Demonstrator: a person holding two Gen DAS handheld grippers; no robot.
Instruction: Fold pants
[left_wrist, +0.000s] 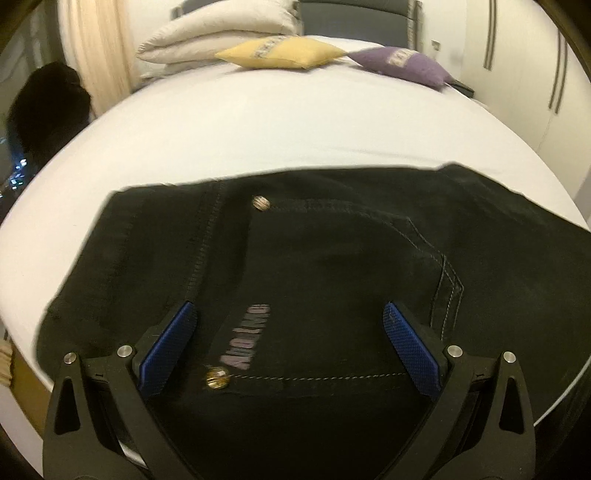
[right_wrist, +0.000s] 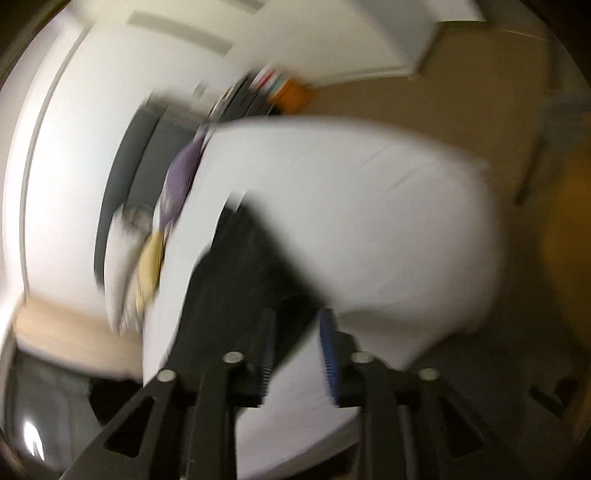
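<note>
The left tool (left_wrist: 290, 343) is spread wide, its two blue-padded fingers (left_wrist: 168, 347) either side of the waist area of the black pants (left_wrist: 332, 251), holding nothing. Whether the pads touch the cloth or hover just above it cannot be told. Between them lies a strip with pale lettering (left_wrist: 247, 338), too blurred to read with confidence, next to a brass button (left_wrist: 217, 377). A second metal stud (left_wrist: 261, 202) sits farther up, by a stitched pocket seam.

The pants lie flat on a white bed (left_wrist: 258, 133), near its close edge. Beyond them, at the head of the bed, are a yellow cushion (left_wrist: 284, 51) and a purple cushion (left_wrist: 402, 62), each with a label too small to read, beside a stack of cream pillows (left_wrist: 221, 33).

The right wrist view is heavily smeared by motion. The right tool (right_wrist: 299, 354) looks partly open, a blue pad (right_wrist: 330, 360) visible on one finger, with white sheet showing between the fingers; it seems to grip nothing. Dark cloth reaches away from it across the bed.

Judging from this, the fold is at an early stage, with neither tool gripping. The next move probably calls for closing on a waistband edge.
</note>
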